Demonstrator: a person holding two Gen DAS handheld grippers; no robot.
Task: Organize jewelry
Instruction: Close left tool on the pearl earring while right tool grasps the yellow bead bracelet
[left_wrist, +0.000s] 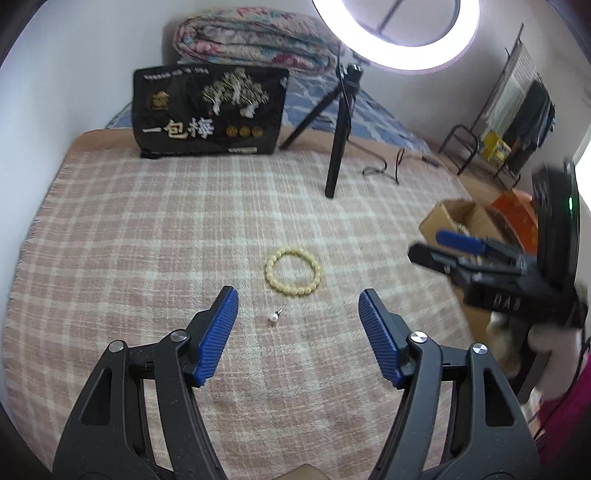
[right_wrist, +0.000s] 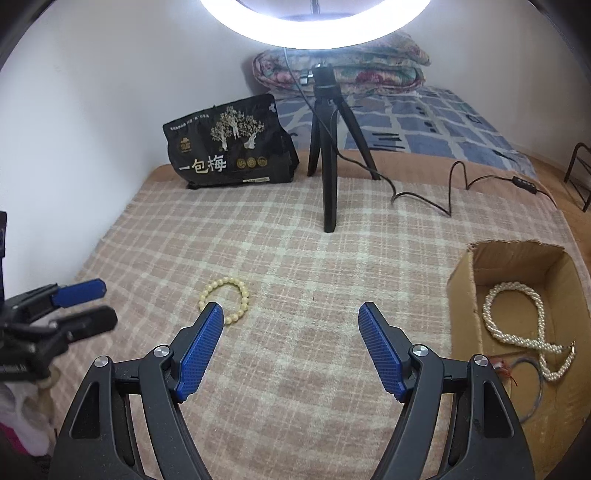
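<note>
Bracelet (right_wrist: 225, 301) partly hidden behind right hand-held gripper (right_wrist: 291, 314), both hand-held grippers agape, empty; left hand-held gripper (left_wrist: 298, 300).

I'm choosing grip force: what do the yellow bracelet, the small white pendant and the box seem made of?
Yellow bracelet: round, smooth, semi-glossy cream beads, possibly resin or stone; can't tell. Small white pendant: a shiny pearl-like bead with a small metallic-looking fitting. Box: matte brown corrugated cardboard, raw cut edges.

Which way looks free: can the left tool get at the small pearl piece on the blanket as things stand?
Probably yes. The left tool is open, the pearl piece lies bare on the blanket between its tips, and nothing covers it.
</note>
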